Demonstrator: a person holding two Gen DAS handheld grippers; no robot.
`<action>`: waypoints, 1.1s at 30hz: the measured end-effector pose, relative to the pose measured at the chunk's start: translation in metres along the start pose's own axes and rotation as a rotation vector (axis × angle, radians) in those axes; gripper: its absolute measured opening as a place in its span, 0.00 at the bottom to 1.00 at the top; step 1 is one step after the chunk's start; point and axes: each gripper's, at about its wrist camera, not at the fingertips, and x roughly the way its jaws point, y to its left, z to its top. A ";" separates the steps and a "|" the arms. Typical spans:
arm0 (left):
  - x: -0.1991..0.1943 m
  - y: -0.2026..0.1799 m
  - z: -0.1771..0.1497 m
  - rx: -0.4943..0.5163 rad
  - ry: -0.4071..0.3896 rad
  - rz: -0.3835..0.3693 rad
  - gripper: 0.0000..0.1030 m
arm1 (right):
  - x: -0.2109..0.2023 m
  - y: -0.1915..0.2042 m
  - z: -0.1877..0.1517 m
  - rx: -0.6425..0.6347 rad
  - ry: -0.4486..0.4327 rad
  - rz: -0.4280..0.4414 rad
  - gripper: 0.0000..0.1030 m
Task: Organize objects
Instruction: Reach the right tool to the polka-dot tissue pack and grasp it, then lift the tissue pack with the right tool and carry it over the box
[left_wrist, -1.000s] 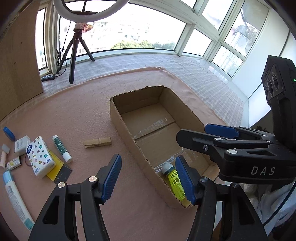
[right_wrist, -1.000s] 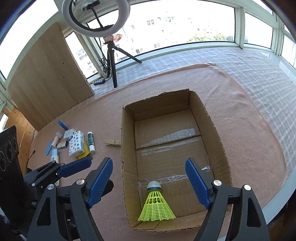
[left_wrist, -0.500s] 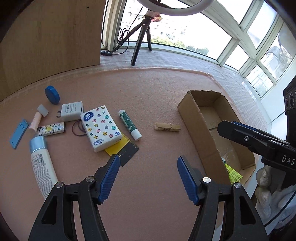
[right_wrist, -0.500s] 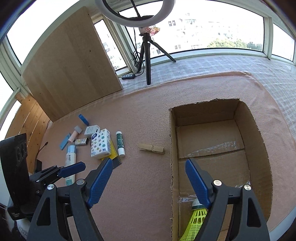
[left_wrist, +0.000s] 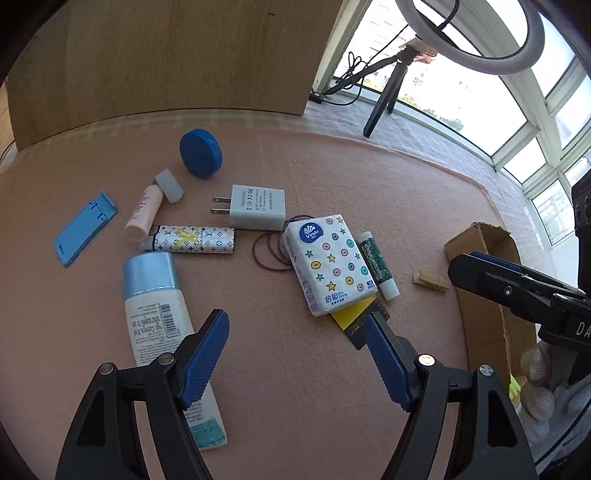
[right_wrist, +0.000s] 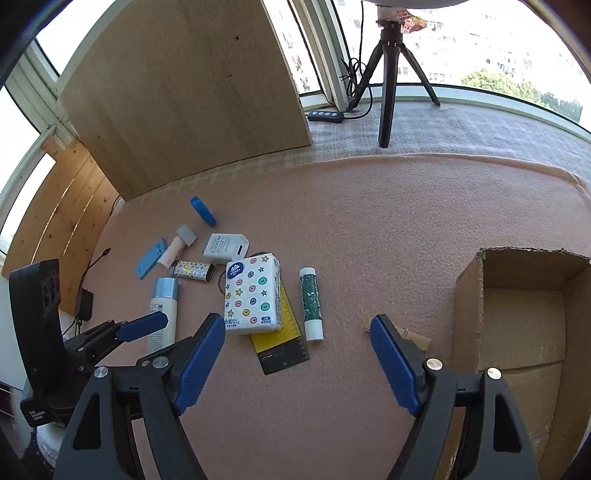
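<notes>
Small items lie scattered on a pink mat. A tissue pack with coloured dots rests on a yellow-and-black ruler, with a green glue stick beside it. A white tube lies at the left. My left gripper hovers above bare mat between the tube and the tissue pack; its jaws are opening with nothing between them. My right gripper hangs open and empty above the ruler. A wooden clothespin lies near the cardboard box.
A white charger, a patterned lighter, a blue round disc, a blue clip plate, a pink lip balm and rubber bands lie behind. A wooden board and a tripod stand at the back.
Both grippers have swung left, away from the box with the shuttlecock, and now hang over the scattered items. The left gripper's jaws stand wider than before.
</notes>
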 end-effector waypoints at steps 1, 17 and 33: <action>0.003 0.003 0.001 -0.008 0.003 0.000 0.76 | 0.006 0.001 0.003 0.000 0.016 0.010 0.75; 0.041 -0.001 0.017 -0.001 0.034 -0.074 0.67 | 0.080 0.016 0.033 0.019 0.188 0.105 0.66; 0.055 -0.008 0.024 -0.006 0.049 -0.142 0.38 | 0.104 0.018 0.030 0.035 0.250 0.146 0.39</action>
